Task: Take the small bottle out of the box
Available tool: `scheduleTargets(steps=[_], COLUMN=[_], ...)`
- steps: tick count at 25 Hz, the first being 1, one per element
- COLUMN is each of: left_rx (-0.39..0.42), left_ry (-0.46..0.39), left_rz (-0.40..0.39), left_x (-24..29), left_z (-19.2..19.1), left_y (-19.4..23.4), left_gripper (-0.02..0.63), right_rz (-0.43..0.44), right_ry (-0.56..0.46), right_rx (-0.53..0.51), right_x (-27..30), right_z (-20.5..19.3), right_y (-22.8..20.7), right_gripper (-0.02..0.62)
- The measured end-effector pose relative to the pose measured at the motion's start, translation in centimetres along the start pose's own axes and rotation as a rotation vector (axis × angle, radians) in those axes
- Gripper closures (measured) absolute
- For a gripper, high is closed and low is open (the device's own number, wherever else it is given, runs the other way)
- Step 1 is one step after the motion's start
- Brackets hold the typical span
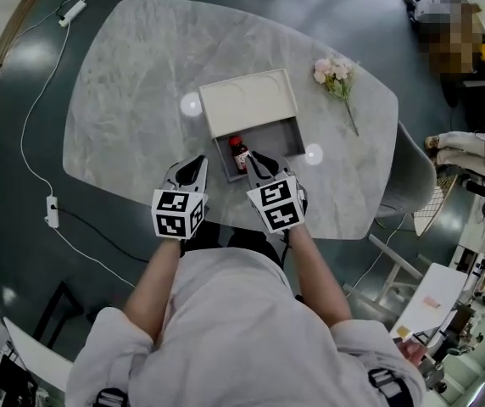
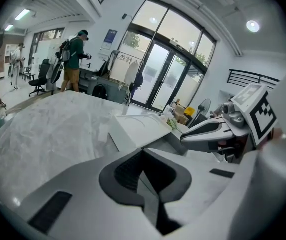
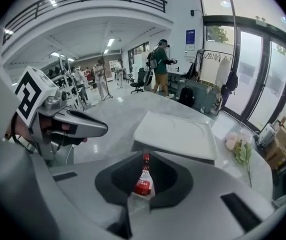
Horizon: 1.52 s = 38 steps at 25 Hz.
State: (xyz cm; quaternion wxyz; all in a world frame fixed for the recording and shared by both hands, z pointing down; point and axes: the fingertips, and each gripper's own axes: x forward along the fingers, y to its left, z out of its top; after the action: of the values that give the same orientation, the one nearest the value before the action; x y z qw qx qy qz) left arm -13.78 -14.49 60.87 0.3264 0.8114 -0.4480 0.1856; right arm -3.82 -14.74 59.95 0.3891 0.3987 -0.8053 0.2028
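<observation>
A small bottle (image 1: 238, 153) with a red cap and a red and white label lies in the open grey box (image 1: 270, 139), cap pointing away from me. The box's cream lid (image 1: 247, 100) is pushed back over the far half. My right gripper (image 1: 252, 158) reaches into the box with its tips at the bottle's near end. In the right gripper view the bottle (image 3: 144, 176) shows in the notch of the right gripper (image 3: 138, 194), whose jaws are shut; I cannot see whether they touch it. My left gripper (image 1: 194, 173) is shut and empty, just left of the box.
The marble table (image 1: 132, 100) carries a sprig of pink flowers (image 1: 336, 75) to the right of the box. A white cable with a power strip (image 1: 52, 210) lies on the floor at left. A chair (image 1: 412, 176) stands at the table's right edge.
</observation>
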Motion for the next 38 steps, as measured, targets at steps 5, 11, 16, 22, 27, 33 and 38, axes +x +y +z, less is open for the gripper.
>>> scheduleTargets(steps=[5,11,16,22,27,33,38], left_rx=[0.003,0.007,0.008,-0.002,0.001,0.004,0.006], left_ry=[0.016,0.036,0.053,0.078,0.083,0.096,0.104], left_rz=[-0.022,-0.049,-0.067,-0.073,-0.08,-0.101,-0.11], left_x=[1.0,1.8,2.4,2.9,3.1,3.5,3.8], left_z=[0.4,0.6,0.4,0.1,0.3,0.2,-0.1], left_y=[0.9,1.5,2.2,3.2,3.9,4.5,4.8], left_gripper=[0.583,0.583,0.583,0.583,0.583,0.583,0.583], right_rz=[0.007,0.013,0.013,0.003,0.009,0.013,0.016], right_ry=[0.072,0.127,0.195,0.261,0.291,0.333,0.387], right_rx=[-0.005,0.053,0.068,0.071,0.104,0.134,0.11], right_x=[1.4,3.0,4.4,5.7,6.4,7.2,8.4], right_z=[-1.0,-2.1,-3.3,-4.2,-5.0,-5.6,-6.5], right_y=[0.0,0.1,0.1,-0.2,-0.3,-0.3,-0.5], right_gripper=[0.565,0.505,0.474,0.442,0.433,0.419,0.416])
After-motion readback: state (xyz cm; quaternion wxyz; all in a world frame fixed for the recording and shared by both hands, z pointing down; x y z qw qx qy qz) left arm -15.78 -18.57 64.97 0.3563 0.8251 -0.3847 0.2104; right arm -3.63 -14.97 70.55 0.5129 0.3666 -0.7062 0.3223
